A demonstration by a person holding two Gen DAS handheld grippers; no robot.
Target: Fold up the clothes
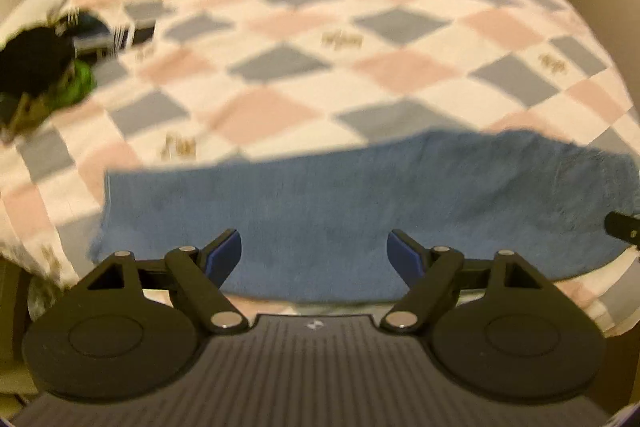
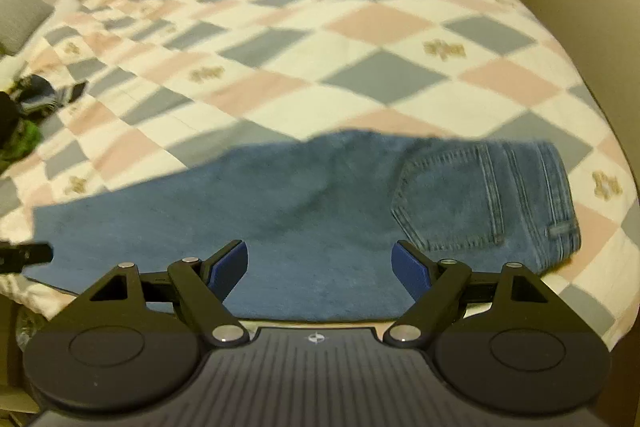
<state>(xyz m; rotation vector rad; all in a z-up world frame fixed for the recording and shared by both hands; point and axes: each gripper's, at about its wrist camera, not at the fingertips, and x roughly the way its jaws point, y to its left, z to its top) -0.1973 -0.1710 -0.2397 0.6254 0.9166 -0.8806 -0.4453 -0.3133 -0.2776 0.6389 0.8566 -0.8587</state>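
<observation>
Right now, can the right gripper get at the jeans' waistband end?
Probably yes. The right gripper has its jaws open and empty just over the jeans; the pocket and waistband lie flat to its right, nothing covering them.

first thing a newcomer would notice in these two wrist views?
The blue jeans, laid flat across the near edge of the bed, back pocket at the right end. Next, the checkered pink, grey and white bedspread under them. Both the left gripper and right gripper are open above the denim.

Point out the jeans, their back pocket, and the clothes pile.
jeans (image 1: 360, 211): left wrist view, mid leg fabric.
back pocket (image 2: 448, 199): right wrist view, pocket centre.
clothes pile (image 1: 36, 63): left wrist view, black garment.
</observation>
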